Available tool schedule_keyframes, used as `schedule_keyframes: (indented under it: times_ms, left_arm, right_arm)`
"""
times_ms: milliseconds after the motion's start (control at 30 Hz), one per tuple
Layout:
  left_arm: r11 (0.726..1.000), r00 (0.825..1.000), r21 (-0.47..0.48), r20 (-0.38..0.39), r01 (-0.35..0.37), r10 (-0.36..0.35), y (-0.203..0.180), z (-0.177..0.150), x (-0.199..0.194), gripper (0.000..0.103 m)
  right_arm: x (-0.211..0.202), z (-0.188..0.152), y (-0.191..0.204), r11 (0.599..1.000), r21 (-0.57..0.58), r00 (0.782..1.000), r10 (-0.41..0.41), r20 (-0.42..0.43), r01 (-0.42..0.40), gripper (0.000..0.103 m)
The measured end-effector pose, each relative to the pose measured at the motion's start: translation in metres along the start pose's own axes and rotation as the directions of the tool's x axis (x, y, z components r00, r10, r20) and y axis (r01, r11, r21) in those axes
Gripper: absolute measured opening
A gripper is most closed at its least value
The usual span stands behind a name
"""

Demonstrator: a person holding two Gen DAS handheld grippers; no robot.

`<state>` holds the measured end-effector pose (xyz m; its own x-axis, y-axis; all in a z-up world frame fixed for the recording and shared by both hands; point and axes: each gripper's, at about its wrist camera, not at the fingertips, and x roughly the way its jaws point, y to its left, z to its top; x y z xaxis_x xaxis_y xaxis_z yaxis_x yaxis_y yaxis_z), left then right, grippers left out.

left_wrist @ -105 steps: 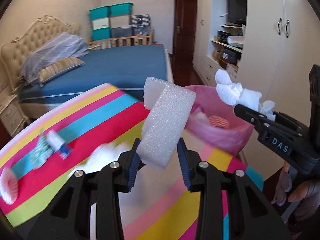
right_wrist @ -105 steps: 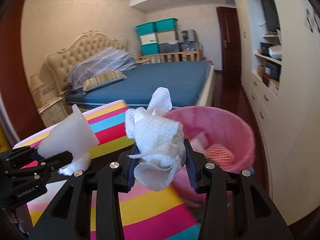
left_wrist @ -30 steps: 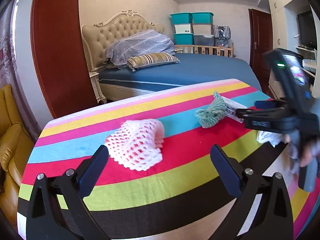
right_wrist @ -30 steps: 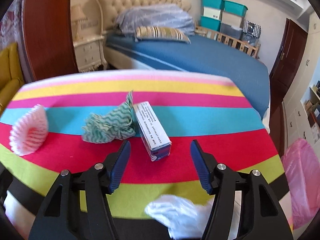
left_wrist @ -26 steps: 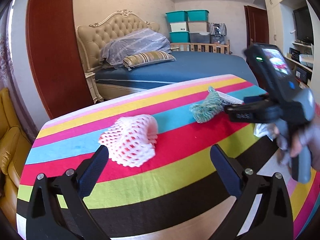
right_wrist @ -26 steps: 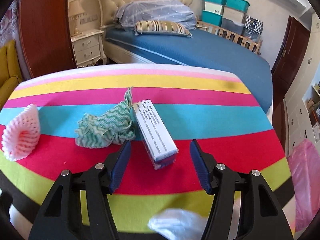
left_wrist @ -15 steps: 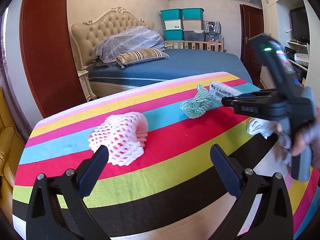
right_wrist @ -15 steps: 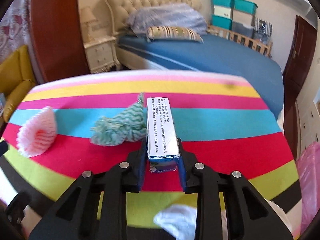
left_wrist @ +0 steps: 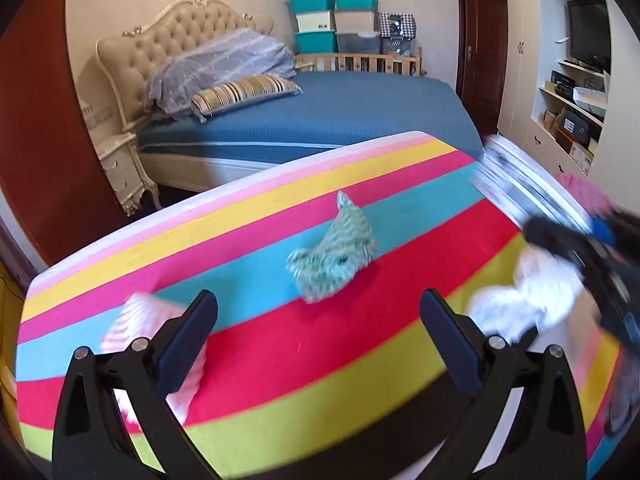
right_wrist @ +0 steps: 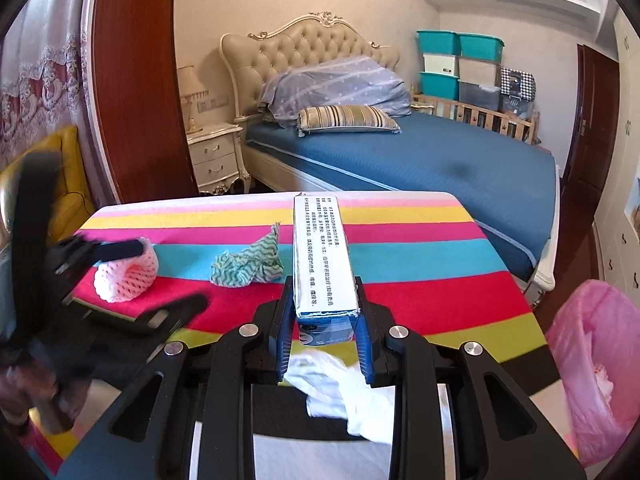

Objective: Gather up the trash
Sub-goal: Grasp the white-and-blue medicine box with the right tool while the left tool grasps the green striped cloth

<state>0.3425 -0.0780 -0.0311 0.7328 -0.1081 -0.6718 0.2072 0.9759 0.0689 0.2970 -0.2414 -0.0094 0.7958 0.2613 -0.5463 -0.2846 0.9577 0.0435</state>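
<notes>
My right gripper [right_wrist: 323,330] is shut on a long white and blue carton [right_wrist: 322,264] and holds it above the striped table [right_wrist: 420,264]; the carton also shows blurred at the right of the left wrist view [left_wrist: 528,188]. My left gripper [left_wrist: 316,340] is open and empty, its left finger over the pink foam net [left_wrist: 140,320], which the right wrist view shows between the left gripper's fingers [right_wrist: 126,270]. A green-white zigzag cloth [left_wrist: 334,260] lies mid-table, also in the right wrist view [right_wrist: 248,266]. A white crumpled plastic bag [left_wrist: 524,300] lies near the right gripper [right_wrist: 340,388].
A bin with a pink liner [right_wrist: 592,364] stands on the floor right of the table, its rim showing in the left wrist view [left_wrist: 584,188]. A blue bed [left_wrist: 320,120], a nightstand [right_wrist: 216,156], a yellow armchair [right_wrist: 68,184] and white cupboards [left_wrist: 568,80] surround the table.
My right gripper has lifted the carton off the table and swung it right, toward the bin. My left gripper has moved in on the pink foam net and stays open.
</notes>
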Motion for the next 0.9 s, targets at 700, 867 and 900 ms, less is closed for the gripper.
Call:
schedule_keyframes:
  times_ms: [700,867,900]
  left_arm:
    - [0.999,0.996,-0.014,-0.085,0.038,-0.039,-0.015,0.002,0.063,0.036]
    - [0.999,0.999,-0.029,-0.028,0.021,-0.021,-0.010,-0.024,0.018,0.036]
    - [0.999,1.000,-0.033,-0.021,0.018,-0.019,-0.009,-0.029,0.011,0.036]
  right_arm:
    - [-0.003,-0.028,-0.003,0.998,0.067,1.000,0.019,-0.017,-0.018,0.027]
    - [-0.008,-0.035,0.005,0.997,0.071,1.000,0.016,-0.025,-0.014,0.027]
    - [-0.010,-0.036,0.007,0.998,0.068,1.000,0.015,-0.023,-0.014,0.027]
